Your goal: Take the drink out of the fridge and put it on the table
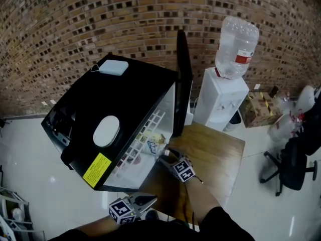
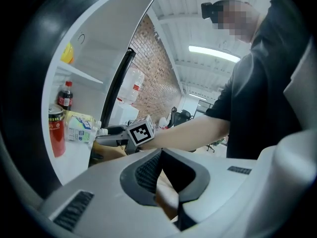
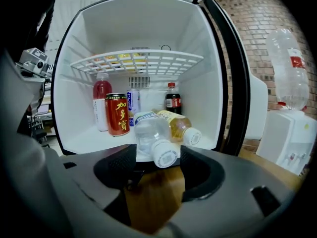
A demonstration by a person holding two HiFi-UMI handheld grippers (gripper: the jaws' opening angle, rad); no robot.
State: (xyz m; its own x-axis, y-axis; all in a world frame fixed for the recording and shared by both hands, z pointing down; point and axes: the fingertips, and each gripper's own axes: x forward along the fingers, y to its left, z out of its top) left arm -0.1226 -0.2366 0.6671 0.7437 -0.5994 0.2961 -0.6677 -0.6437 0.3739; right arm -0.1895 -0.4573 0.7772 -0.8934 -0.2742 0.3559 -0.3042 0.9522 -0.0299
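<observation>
A black mini fridge (image 1: 125,99) stands with its door (image 1: 183,84) swung open. On its white floor a clear drink bottle (image 3: 151,135) lies on its side, white cap toward me. Beside it lies a yellow tea bottle (image 3: 179,125). My right gripper (image 3: 157,157) is at the fridge mouth, open, with the clear bottle's cap end between the fingers; the pads do not press it. The head view shows this gripper (image 1: 163,157) just below the bottle (image 1: 153,145). My left gripper (image 1: 150,201) hangs back and lower, with a narrow gap between its jaws (image 2: 166,167) and nothing in it.
Upright drinks stand further inside: a red can (image 3: 117,114), a pink bottle (image 3: 101,105), a cola bottle (image 3: 173,98). A wire shelf (image 3: 138,61) spans the upper part. The wooden table (image 1: 215,149) extends right of the fridge. A water dispenser (image 1: 220,99) and an office chair (image 1: 293,164) stand beyond.
</observation>
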